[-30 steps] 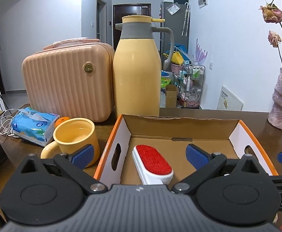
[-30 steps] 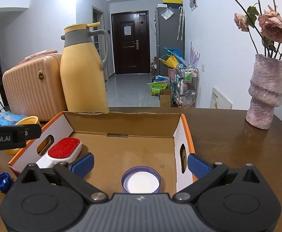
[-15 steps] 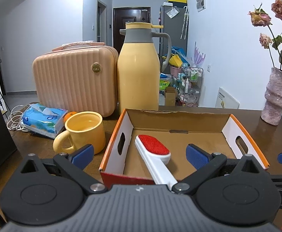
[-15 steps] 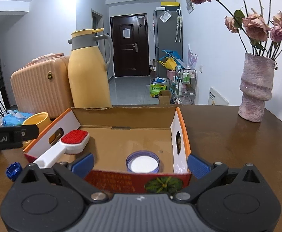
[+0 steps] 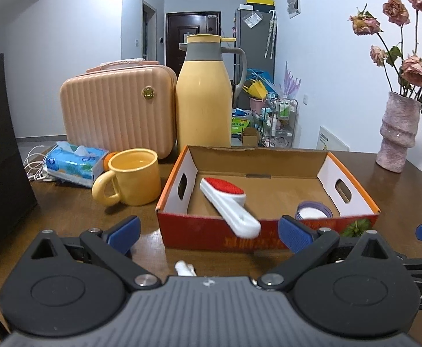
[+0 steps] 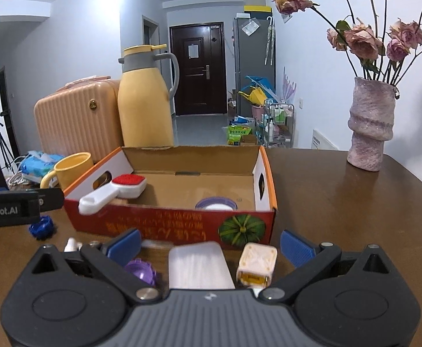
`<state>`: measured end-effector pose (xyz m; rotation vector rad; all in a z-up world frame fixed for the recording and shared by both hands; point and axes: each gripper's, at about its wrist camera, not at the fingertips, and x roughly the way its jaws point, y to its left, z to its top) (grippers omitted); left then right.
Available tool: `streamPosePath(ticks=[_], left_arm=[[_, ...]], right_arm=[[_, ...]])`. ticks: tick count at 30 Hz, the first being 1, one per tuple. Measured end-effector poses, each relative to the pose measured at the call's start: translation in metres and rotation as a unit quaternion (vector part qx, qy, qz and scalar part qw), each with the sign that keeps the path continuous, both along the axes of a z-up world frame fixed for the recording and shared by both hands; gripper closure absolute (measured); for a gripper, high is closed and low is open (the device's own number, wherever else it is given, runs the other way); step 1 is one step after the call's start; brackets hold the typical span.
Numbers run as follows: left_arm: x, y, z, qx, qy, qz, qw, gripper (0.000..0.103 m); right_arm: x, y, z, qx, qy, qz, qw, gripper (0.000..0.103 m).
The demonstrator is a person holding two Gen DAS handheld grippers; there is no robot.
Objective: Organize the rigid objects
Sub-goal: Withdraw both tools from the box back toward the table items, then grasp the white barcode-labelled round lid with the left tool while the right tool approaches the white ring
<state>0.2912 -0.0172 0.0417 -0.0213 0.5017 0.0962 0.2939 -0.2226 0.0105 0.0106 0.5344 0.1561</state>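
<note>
1. Left wrist view: my left gripper [image 5: 208, 230] is spread apart, empty; the lint brush [image 5: 225, 199] lies mid-frame in the cardboard box [image 5: 211, 232], handle over the front wall.
2. Right wrist view: my right gripper [image 6: 209, 245] gapes, empty, at lower centre above a white cube [image 6: 257, 263] on the desk [image 6: 341, 217].

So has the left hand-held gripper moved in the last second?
Yes. The left hand-held gripper has pulled back: the cardboard box, earlier spread beneath its fingers, now sits wholly ahead, red front wall showing.
</note>
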Motion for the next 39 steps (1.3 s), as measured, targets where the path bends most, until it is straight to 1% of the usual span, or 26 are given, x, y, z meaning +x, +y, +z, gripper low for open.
streamPosePath(ticks=[16, 22, 31, 39], left_arm=[[-0.057, 0.002, -0.026, -0.002, 0.03, -0.002, 0.9995, 0.0], [-0.072, -0.001, -0.035, -0.004, 0.041, -0.004, 0.9992, 0.0], [-0.092, -0.011, -0.056, -0.01, 0.066, -0.014, 0.9976, 0.0], [-0.1, -0.022, -0.074, -0.013, 0.093, -0.022, 0.9953, 0.0]], right_arm=[[-0.06, -0.004, -0.018, -0.019, 0.013, 0.007, 1.0, 0.0], [-0.078, -0.009, -0.025, -0.021, 0.02, 0.01, 1.0, 0.0], [-0.098, -0.02, -0.034, -0.021, 0.028, 0.009, 0.999, 0.0], [-0.108, -0.032, -0.044, -0.018, 0.04, 0.005, 0.999, 0.0]])
